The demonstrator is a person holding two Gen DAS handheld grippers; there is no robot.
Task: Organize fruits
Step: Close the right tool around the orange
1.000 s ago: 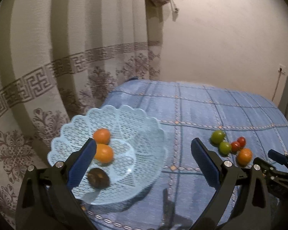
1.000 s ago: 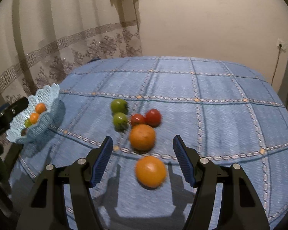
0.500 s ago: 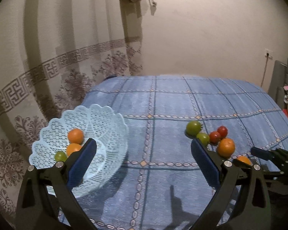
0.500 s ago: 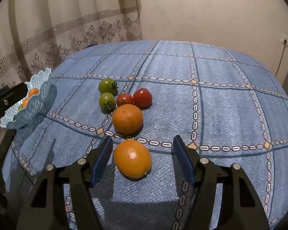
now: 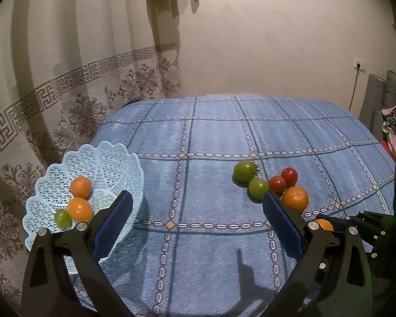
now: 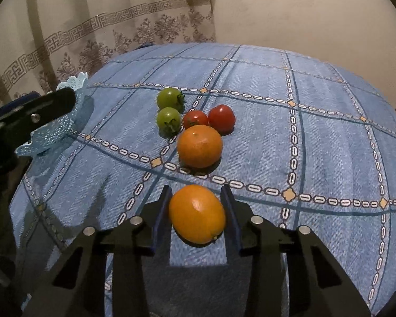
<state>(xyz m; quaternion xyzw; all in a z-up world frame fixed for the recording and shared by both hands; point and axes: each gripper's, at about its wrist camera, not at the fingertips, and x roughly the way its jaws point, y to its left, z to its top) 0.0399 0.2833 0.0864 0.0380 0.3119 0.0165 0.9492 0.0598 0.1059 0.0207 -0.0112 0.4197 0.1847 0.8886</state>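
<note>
Closing on the nearest orange (image 6: 197, 213), your right gripper (image 6: 197, 215) has a pad against each flank of the fruit, which sits on the blue cloth (image 6: 316, 137) at six o'clock of the loose pile. You hold it low and level because the orange is round and would roll from a high pinch; whether the squeeze is firm enough to lift, I judge only likely.

Your left gripper (image 5: 196, 225) hangs released, pads wide apart, holding nothing, parked beside the lace basket (image 5: 111, 155) at its nine o'clock, presumably ready to steady the basket for the drop.

The basket holds two small oranges (image 5: 81, 187) and a green fruit (image 5: 63, 218), so sorting is partly done. On the cloth remain a second orange (image 6: 199, 146), two green tomatoes (image 6: 169, 98) and two red tomatoes (image 6: 221, 118), touching in a cluster at twelve o'clock of the gripped orange.

From the left view that orange shows only as a sliver behind the finger. From the right view the left tool hides the basket's inside.
</note>
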